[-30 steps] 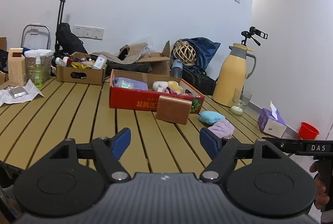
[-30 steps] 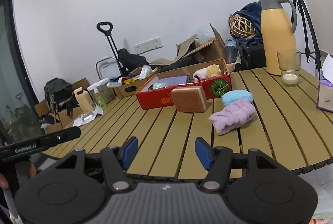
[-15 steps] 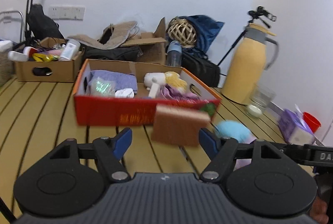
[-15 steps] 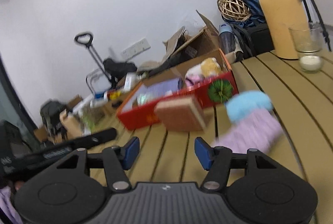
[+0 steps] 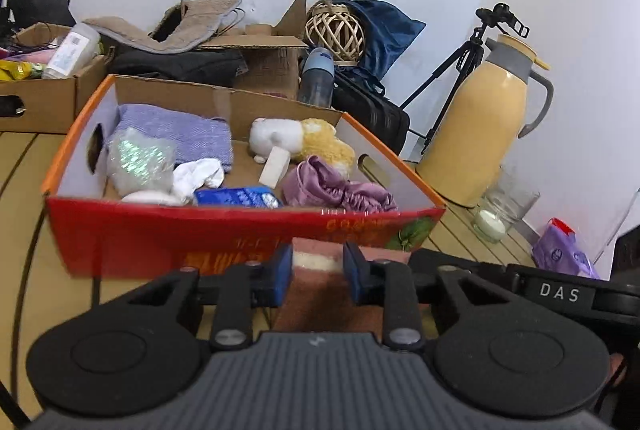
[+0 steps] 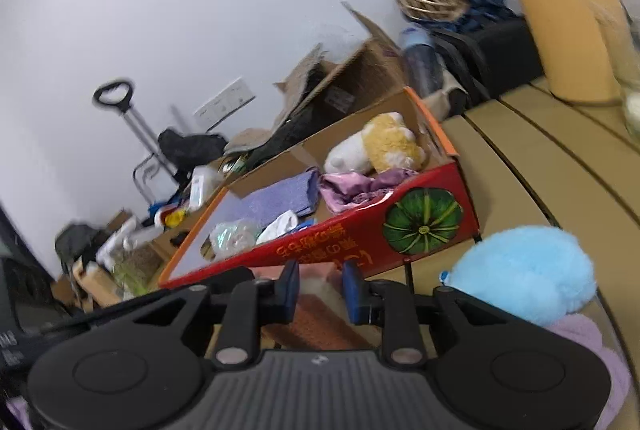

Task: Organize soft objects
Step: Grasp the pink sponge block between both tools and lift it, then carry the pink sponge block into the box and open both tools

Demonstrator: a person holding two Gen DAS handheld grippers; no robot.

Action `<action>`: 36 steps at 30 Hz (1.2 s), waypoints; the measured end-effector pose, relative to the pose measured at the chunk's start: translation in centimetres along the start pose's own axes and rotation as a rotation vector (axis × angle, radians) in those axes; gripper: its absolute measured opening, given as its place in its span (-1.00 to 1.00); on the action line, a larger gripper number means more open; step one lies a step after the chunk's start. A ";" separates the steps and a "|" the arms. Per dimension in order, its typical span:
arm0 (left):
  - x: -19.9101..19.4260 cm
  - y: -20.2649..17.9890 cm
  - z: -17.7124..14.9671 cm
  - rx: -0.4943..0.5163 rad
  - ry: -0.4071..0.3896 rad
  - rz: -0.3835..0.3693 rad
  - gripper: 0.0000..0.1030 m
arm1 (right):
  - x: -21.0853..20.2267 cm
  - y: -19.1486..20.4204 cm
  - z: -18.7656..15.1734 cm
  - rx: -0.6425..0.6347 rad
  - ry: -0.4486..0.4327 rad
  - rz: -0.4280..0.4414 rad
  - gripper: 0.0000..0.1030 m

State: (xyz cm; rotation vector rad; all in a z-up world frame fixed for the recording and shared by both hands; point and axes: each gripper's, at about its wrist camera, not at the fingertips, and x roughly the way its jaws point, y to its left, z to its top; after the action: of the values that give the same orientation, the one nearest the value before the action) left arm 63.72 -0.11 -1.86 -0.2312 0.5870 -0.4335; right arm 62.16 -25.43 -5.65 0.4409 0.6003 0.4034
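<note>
While the slatted tabletop [image 6: 532, 166] carries the clutter toward its far edge, the red cardboard box [image 5: 224, 234] sits there as the collecting bin, its open top already holding a lilac towel [image 5: 176, 134], a yellow-and-white plush [image 5: 304, 140] and a crumpled purple satin cloth [image 5: 340, 186]; the box's near wall rises just ahead of both tools and would have to be cleared by anything going in. A yellow thermos [image 5: 484, 126] stands beyond the box's right end near the tabletop's far right edge, with bare slats between the two. A fluffy blue pouf [image 6: 524, 274] waits on the tabletop by the box's right front corner, lying against a lilac fleece cloth [image 6: 588, 350] (both apparently still to be sorted). The brown sponge block [image 5: 320, 294], the piece in hand, lies just in front of the box's near wall. The left gripper [image 5: 317, 270] is clenched on the sponge's upper edge, and the right gripper [image 6: 320, 284] is clamped on the same block, seemingly sharing the lift so the soft body does not sag
</note>
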 end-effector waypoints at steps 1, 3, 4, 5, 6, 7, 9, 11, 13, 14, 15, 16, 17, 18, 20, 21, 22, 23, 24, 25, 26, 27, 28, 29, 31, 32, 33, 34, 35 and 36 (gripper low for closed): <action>-0.8 -0.3 -0.4 0.016 0.001 0.002 -0.45 | -0.4 0.6 -0.2 -0.042 0.015 0.008 -0.51; -2.5 -0.6 -1.9 0.052 0.012 -0.011 -0.42 | -1.2 1.5 -0.7 -0.110 0.061 0.028 -0.34; -3.1 -0.6 -2.6 0.054 0.025 -0.015 -0.41 | -1.6 1.6 -1.0 -0.114 0.079 0.048 -0.20; -3.8 -0.5 -3.4 0.050 0.032 -0.014 -0.41 | -2.0 1.5 -1.4 -0.099 0.084 0.078 0.04; -4.4 -0.6 -4.1 0.051 0.030 -0.005 -0.40 | -2.2 1.3 -1.6 -0.086 0.081 0.091 0.11; -4.8 -0.6 -4.4 0.054 0.022 0.001 -0.39 | -2.1 1.2 -1.9 -0.078 0.085 0.089 0.11; -5.5 -0.6 -4.4 0.039 -0.006 -0.006 -0.26 | -1.5 1.1 -2.3 -0.074 0.106 0.044 0.09; -5.2 -0.2 -4.2 0.008 -0.009 -0.016 -0.03 | -0.9 0.7 -2.4 -0.046 0.119 0.015 0.06; -4.4 0.0 -4.4 -0.004 0.014 -0.004 -0.04 | -0.9 0.4 -2.6 -0.032 0.119 0.009 0.04; -3.8 0.2 -4.5 -0.011 0.030 0.000 -0.04 | -0.9 0.4 -2.6 -0.033 0.119 0.000 0.02; -3.4 0.3 -4.6 -0.021 0.048 0.001 -0.04 | -0.9 0.4 -2.7 -0.037 0.122 -0.002 0.00; -3.1 0.4 -4.7 -0.027 0.057 0.003 -0.05 | -0.9 0.3 -2.8 -0.041 0.128 0.001 0.00; -2.8 0.4 -4.9 -0.031 0.066 0.009 -0.08 | -0.8 0.3 -2.9 -0.049 0.137 0.004 0.00; -2.6 0.6 -5.0 -0.033 0.073 0.008 -0.09 | -0.7 0.3 -3.1 -0.056 0.146 0.006 0.00; -2.6 0.9 -5.0 -0.049 0.075 -0.008 -0.13 | -0.4 0.2 -3.3 -0.062 0.159 0.008 0.00; -2.5 1.0 -5.0 -0.056 0.076 -0.013 -0.15 | -0.3 0.3 -3.3 -0.066 0.162 0.006 -0.03; -2.5 1.1 -5.0 -0.062 0.077 -0.019 -0.19 | -0.3 0.4 -3.4 -0.068 0.164 0.004 -0.04; -2.5 1.1 -5.0 -0.063 0.076 -0.020 -0.20 | -0.2 0.4 -3.5 -0.069 0.164 0.002 -0.06; -2.5 0.9 -5.0 -0.063 0.074 -0.020 -0.21 | -0.2 0.3 -3.5 -0.069 0.165 0.002 -0.07; -2.5 0.9 -5.0 -0.062 0.073 -0.022 -0.24 | -0.2 0.3 -3.5 -0.069 0.168 0.002 -0.07; -2.5 0.9 -5.0 -0.061 0.072 -0.023 -0.25 | -0.2 0.2 -3.5 -0.068 0.169 0.003 -0.07; -2.5 0.8 -5.1 -0.060 0.072 -0.023 -0.26 | -0.2 0.2 -3.5 -0.065 0.169 0.003 -0.07; -2.4 0.7 -5.1 -0.060 0.071 -0.023 -0.26 | -0.1 0.2 -3.5 -0.065 0.168 0.003 -0.09; -2.3 0.8 -5.1 -0.066 0.071 -0.024 -0.26 | -0.2 0.3 -3.5 -0.066 0.165 0.002 -0.11; -2.5 0.5 -5.1 -0.069 0.062 -0.017 -0.26 | -0.3 0.6 -3.5 -0.071 0.157 0.001 -0.14; -2.8 0.2 -5.0 -0.061 0.048 -0.008 -0.27 | -0.4 0.8 -3.5 -0.080 0.153 0.000 -0.16; -3.4 -0.3 -4.9 -0.043 0.022 -0.002 -0.27 | -0.9 1.4 -3.2 -0.093 0.140 -0.001 -0.16; -4.1 -0.8 -4.6 -0.030 -0.008 0.005 -0.27 | -1.6 2.1 -2.9 -0.111 0.114 0.002 -0.17; -4.9 -1.2 -4.0 -0.028 -0.044 0.002 -0.27 | -2.2 3.0 -2.3 -0.138 0.082 0.005 -0.17; -5.5 -1.2 -3.3 -0.035 -0.074 -0.007 -0.27 | -2.7 3.7 -1.3 -0.164 0.050 0.013 -0.17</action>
State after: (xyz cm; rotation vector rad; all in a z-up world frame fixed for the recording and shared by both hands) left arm 57.35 1.02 -1.46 -0.2813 0.5212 -0.4202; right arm 58.47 -23.28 -3.58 0.2790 0.6074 0.4738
